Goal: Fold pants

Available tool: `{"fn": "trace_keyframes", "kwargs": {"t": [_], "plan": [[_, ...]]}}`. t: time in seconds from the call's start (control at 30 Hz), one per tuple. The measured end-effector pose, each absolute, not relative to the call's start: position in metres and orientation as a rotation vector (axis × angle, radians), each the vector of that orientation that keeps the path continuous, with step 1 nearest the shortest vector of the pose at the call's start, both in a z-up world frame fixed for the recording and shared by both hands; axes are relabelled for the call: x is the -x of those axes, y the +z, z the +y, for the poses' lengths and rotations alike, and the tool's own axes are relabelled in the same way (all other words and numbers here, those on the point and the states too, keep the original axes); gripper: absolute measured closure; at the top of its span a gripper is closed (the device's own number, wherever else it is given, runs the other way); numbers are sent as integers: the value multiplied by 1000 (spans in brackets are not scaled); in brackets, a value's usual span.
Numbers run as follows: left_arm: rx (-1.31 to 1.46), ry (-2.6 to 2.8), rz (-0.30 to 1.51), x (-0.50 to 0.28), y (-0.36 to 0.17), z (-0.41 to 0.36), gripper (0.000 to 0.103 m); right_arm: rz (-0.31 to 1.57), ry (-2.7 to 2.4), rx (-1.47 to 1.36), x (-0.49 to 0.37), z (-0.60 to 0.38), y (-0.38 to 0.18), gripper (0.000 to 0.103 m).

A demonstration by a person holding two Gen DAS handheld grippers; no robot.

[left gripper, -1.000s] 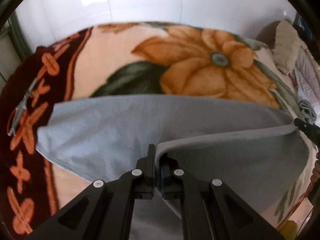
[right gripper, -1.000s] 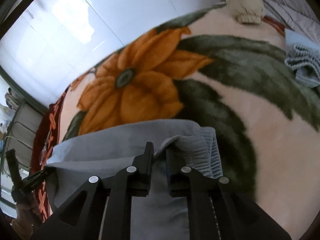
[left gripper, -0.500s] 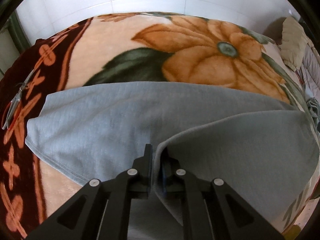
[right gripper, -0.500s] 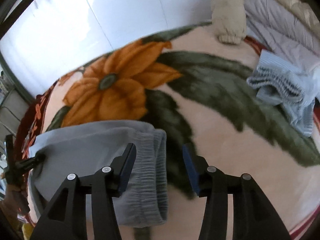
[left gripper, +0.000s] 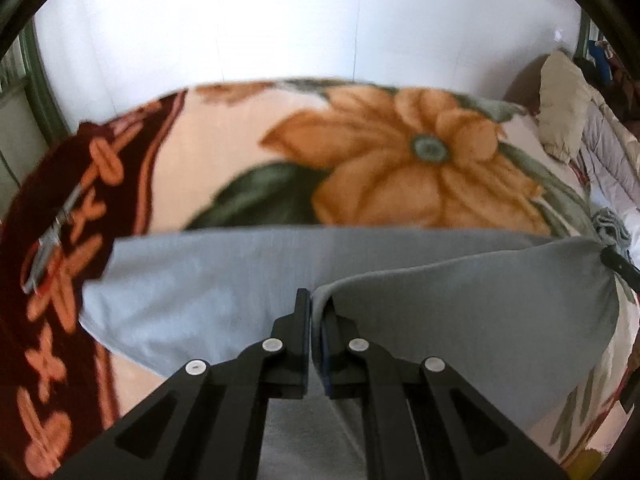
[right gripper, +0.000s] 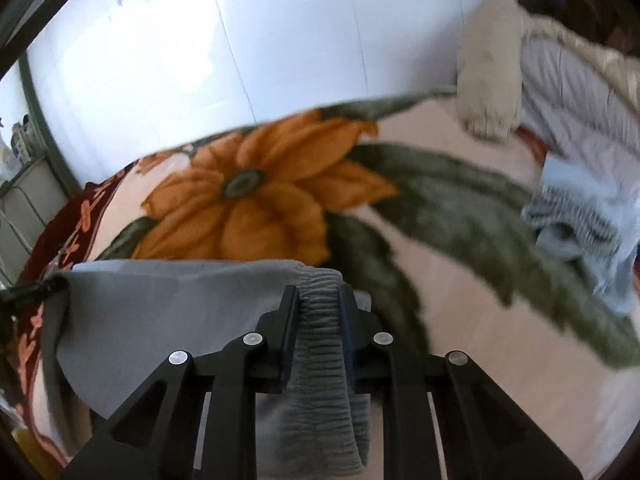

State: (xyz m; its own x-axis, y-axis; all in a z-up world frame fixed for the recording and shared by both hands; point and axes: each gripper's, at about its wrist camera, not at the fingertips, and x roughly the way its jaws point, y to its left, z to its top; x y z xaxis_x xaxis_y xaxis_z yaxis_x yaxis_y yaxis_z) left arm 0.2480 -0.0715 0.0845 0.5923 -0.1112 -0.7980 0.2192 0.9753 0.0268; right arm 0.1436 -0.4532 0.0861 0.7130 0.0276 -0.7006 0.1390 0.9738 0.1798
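I see the flowered blanket [left gripper: 224,152] covering the bed, with the grey pants [left gripper: 208,280] spread across it near me. My left hand-held gripper [left gripper: 316,312] pinches a fabric edge tight. My right hand-held gripper [right gripper: 318,304] is closing on the ribbed waistband [right gripper: 320,344], pads pressing it.

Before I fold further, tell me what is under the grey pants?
The grey cotton pants lie on a floral fleece blanket, visible all around them. Anything beneath the fabric itself is covered.
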Motion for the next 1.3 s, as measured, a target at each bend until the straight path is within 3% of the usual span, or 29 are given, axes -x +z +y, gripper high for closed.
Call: {"fn": "trace_keyframes", "kwargs": {"t": [0.17, 0.43, 0.53, 0.6, 0.7, 0.87, 1.3], "plan": [[-125, -162, 928, -284, 83, -74, 99, 789, -109, -230, -162, -462, 80, 83], [-189, -130, 1030, -313, 25, -92, 96, 898, -164, -160, -177, -456, 35, 82], [-219, -104, 1031, -313, 15, -91, 75, 901, -174, -122, -178, -452, 34, 78], [-237, -84, 1013, -313, 18, -87, 55, 914, -189, -107, -179, -451, 36, 74], [-195, -107, 1024, -310, 29, -75, 39, 920, -188, -134, -177, -453, 45, 74], [-157, -132, 1015, -292, 54, -60, 26, 884, -190, -153, -162, -444, 69, 72], [-146, -229, 1025, -212, 85, -57, 24, 889, -56, -121, -109, -371, 100, 71]]}}
